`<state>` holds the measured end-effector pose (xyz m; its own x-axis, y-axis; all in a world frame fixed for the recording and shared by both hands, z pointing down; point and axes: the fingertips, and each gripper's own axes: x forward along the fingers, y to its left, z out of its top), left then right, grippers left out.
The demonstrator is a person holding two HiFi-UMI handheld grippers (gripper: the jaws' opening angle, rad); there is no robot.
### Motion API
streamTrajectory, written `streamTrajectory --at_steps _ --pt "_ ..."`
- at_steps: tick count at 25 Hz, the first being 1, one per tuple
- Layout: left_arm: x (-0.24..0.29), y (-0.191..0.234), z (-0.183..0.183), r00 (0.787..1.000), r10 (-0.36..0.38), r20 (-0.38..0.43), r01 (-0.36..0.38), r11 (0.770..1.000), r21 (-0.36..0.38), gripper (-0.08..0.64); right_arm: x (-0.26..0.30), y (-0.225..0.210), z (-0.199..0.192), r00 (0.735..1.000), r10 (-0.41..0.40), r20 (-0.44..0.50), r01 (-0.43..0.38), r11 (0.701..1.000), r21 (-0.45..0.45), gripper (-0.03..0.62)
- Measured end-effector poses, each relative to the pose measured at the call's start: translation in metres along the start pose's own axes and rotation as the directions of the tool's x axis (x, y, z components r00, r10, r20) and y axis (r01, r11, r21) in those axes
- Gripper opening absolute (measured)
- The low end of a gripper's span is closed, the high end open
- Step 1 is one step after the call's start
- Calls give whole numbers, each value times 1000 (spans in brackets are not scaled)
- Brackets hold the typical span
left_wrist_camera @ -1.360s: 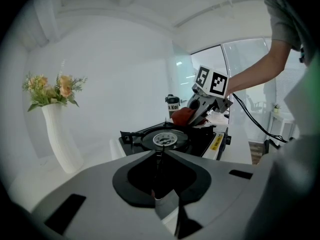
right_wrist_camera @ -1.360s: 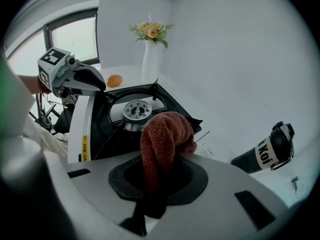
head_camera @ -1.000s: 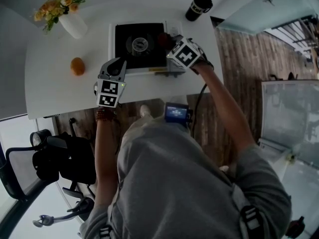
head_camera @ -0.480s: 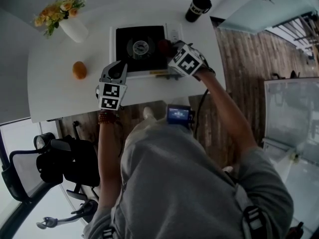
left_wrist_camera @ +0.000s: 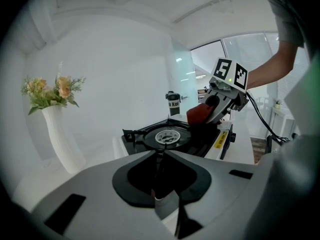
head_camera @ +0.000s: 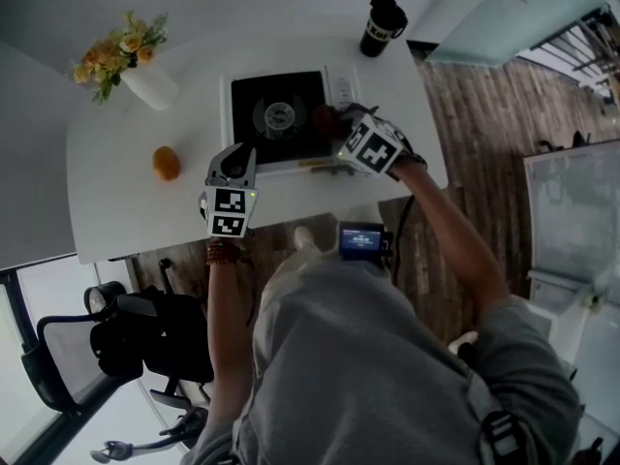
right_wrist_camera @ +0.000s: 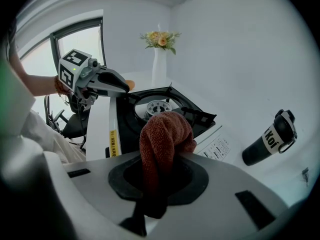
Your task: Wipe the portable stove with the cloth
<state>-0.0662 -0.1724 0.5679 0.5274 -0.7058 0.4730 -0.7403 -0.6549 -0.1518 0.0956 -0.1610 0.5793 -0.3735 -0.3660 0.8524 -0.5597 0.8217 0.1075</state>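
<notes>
— Where's the cloth?

— The rust-red cloth (right_wrist_camera: 162, 134) is bunched in the right gripper (head_camera: 341, 132). Its fingers (right_wrist_camera: 205, 171) are clenched on it, and the loose end pokes out over the right side of the stove (head_camera: 281, 119), beside the burner (head_camera: 278, 116). I can't tell whether it presses on the black top.

— And the stove itself?

— It sits on the white bench (head_camera: 126, 201). It has a white body and a black top, with a yellow label along its near edge.

— The other hand?

— The left gripper (head_camera: 244, 158) is at the stove's near left corner, low over the bench. Its fingers (left_wrist_camera: 132, 164) are closed together with nothing between them. I can't tell whether they touch the stove or sit just beside it.

— Anything else up there?

— An orange (head_camera: 166, 163) lies left of the stove, well apart from it. A white vase (head_camera: 153, 83) of flowers stands at the far left. A black mug (head_camera: 383, 25) stands beyond the stove's far right corner.
</notes>
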Motion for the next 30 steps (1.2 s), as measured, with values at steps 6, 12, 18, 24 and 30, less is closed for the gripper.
streamTrajectory --at_steps 6,12,18,24,30 --pt "1 3 0 1000 1 -5 -1 1000 2 67 -4 6 -1 999 34 -2 -34 999 4 64" --pt "1 -1 1 1000 -10 -18 10 1000 4 78 -10 18 -7 994 113 13 -113 993 28 66" --pt "0 0 0 1000 4 -15 -4 1000 9 84 -10 21 -6 988 155 15 -155 988 -8 66" --pt "6 -1 6 1000 -16 -17 16 1000 -1 92 -13 17 -11 977 213 10 -212 975 -61 66" --pt "2 -2 0 1000 -18 -24 18 1000 -2 94 -9 21 -14 959 283 6 -282 957 -72 66"
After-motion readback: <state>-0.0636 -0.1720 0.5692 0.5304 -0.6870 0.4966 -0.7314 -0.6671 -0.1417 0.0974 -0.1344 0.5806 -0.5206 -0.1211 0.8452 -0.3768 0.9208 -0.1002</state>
